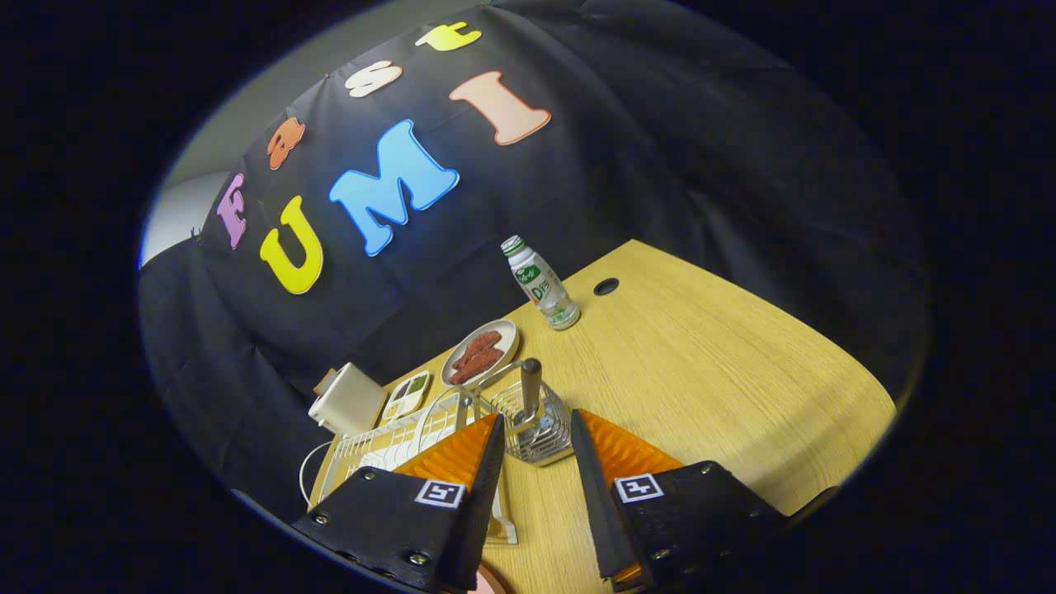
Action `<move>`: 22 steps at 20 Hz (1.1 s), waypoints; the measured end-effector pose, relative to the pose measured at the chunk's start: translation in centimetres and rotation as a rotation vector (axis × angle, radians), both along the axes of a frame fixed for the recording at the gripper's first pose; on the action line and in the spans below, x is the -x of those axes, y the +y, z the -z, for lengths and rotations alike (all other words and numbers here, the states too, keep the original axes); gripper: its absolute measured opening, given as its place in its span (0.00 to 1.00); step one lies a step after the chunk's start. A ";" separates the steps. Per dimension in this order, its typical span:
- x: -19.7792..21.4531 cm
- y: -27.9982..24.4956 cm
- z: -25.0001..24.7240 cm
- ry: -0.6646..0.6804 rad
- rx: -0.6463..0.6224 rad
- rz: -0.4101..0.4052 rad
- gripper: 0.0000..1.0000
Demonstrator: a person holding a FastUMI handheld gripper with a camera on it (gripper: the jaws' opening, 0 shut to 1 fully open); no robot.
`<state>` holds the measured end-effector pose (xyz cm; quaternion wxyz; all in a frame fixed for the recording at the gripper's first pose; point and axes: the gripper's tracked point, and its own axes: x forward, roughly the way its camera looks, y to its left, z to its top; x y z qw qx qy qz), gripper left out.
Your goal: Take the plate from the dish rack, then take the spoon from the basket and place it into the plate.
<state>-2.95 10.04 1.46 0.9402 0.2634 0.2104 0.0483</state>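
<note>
Gripper (536,429) spread wide, nothing clasped, hovering above wooden table (709,379). Orange fingers (458,454) w/ black mounts & square markers flanking wire basket (535,429) just ahead, not touching it. Spoon (530,386) upright in basket, dark handle up. White dish rack (388,450) left of basket, partly behind left finger; plate (441,412) standing on edge in it, far end. Beyond basket: oval dish w/ reddish strips (480,352), small tray (406,396) & white box (348,400) to its left. Bottle w/ green label (540,285) farther right, near round hole in table (605,286).
</note>
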 end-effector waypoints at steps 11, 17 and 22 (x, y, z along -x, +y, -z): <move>-6.2 0.6 1.7 -0.016 -0.050 0.073 0.31; -7.6 1.6 -0.2 -0.038 -0.021 0.040 0.14; -8.3 1.6 -3.3 -0.081 0.015 0.004 0.14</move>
